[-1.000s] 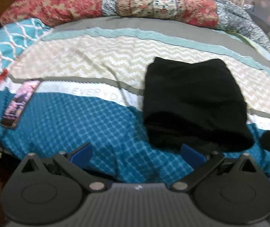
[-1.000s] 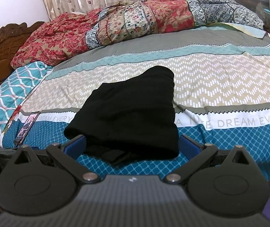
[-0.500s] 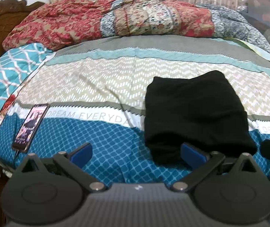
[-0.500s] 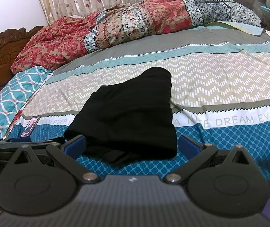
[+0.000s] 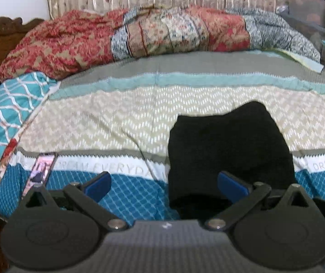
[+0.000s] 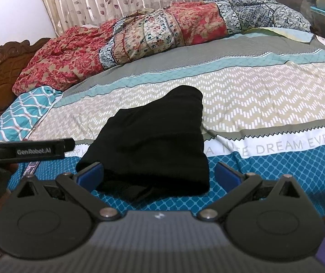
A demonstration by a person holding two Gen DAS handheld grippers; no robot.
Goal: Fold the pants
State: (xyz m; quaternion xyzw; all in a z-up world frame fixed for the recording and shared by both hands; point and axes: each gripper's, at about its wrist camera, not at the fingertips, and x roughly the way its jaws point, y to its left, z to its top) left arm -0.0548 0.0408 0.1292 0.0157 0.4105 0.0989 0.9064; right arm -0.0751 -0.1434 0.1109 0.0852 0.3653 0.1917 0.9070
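The big bed [image 6: 264, 104] has a striped sheet, and a rumpled flowery quilt [image 6: 153, 31] lies at its far side. The black pants [image 6: 153, 136] sit near the front edge, folded into a small thick pile, so the folding looks almost done. A bit of cloth sticks out underneath. A phone [image 5: 40, 170] lies well apart. The left gripper [image 5: 164, 183] and right gripper [image 6: 159, 175] hold nothing, jaws wide apart.

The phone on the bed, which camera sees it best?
The left wrist view: the phone lies on the bedspread with its lit screen showing, left of the left tongs. In the right wrist view only a sliver peeks out.
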